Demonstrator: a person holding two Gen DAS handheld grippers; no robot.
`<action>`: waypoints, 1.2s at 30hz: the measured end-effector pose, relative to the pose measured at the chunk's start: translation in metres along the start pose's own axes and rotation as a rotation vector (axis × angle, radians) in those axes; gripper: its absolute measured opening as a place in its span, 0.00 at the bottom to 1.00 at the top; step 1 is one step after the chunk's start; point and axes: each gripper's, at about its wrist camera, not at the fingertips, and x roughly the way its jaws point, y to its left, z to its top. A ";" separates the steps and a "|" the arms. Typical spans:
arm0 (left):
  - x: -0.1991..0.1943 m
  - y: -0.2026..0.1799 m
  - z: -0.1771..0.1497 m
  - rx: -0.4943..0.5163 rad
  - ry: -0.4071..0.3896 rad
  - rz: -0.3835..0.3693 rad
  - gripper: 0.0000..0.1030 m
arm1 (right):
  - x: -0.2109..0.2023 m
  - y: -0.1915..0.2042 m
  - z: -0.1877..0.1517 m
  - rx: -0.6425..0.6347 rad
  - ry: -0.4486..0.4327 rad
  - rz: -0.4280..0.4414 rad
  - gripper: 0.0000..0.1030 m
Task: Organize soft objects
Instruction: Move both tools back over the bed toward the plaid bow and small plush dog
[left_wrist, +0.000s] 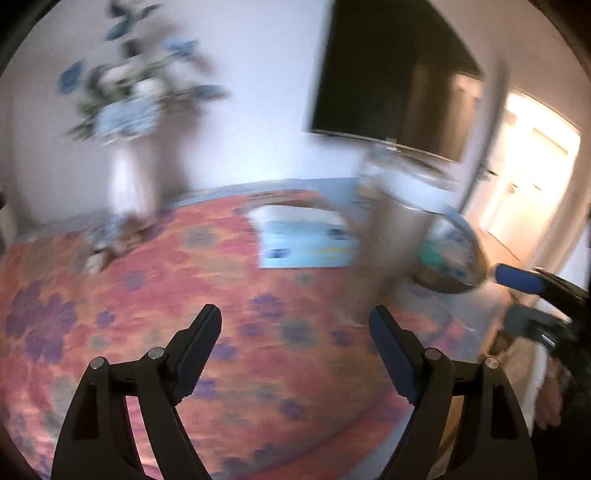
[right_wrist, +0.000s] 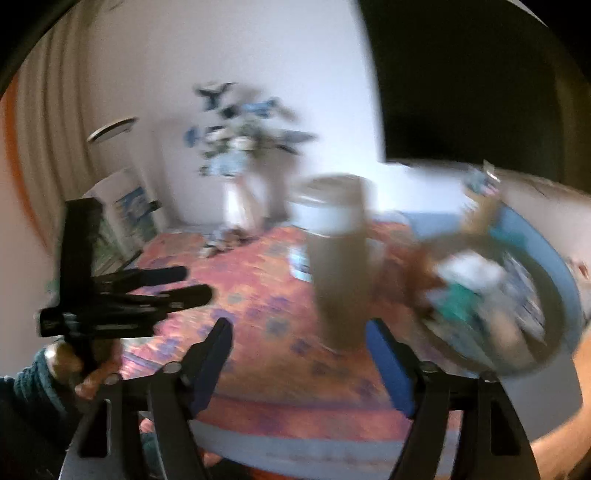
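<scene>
Both views are motion-blurred. My left gripper (left_wrist: 295, 321) is open and empty above a table with an orange floral cloth (left_wrist: 147, 295). My right gripper (right_wrist: 299, 332) is open and empty near the table's front edge; it also shows at the right of the left wrist view (left_wrist: 517, 280). A round basket (right_wrist: 517, 302) with soft teal and white items stands at the right; it also shows in the left wrist view (left_wrist: 450, 258). A tall brown cylinder (right_wrist: 336, 266) stands just ahead of my right gripper. The left gripper shows in the right wrist view (right_wrist: 195, 284).
A light blue packet (left_wrist: 306, 243) lies mid-table. A white vase of blue flowers (left_wrist: 129, 173) stands at the back left, with small items (left_wrist: 107, 243) at its foot. A dark TV screen (left_wrist: 395, 74) hangs on the wall. A bright doorway (left_wrist: 528, 177) is at the right.
</scene>
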 end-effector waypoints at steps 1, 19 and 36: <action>0.000 0.012 0.000 -0.013 0.003 0.025 0.79 | 0.008 0.013 0.005 -0.013 0.002 0.016 0.88; 0.065 0.263 0.032 -0.290 0.136 0.247 0.78 | 0.293 0.118 0.111 0.139 0.297 0.104 0.92; 0.107 0.278 0.025 -0.260 0.096 0.168 0.78 | 0.414 0.113 0.116 0.226 0.204 0.150 0.77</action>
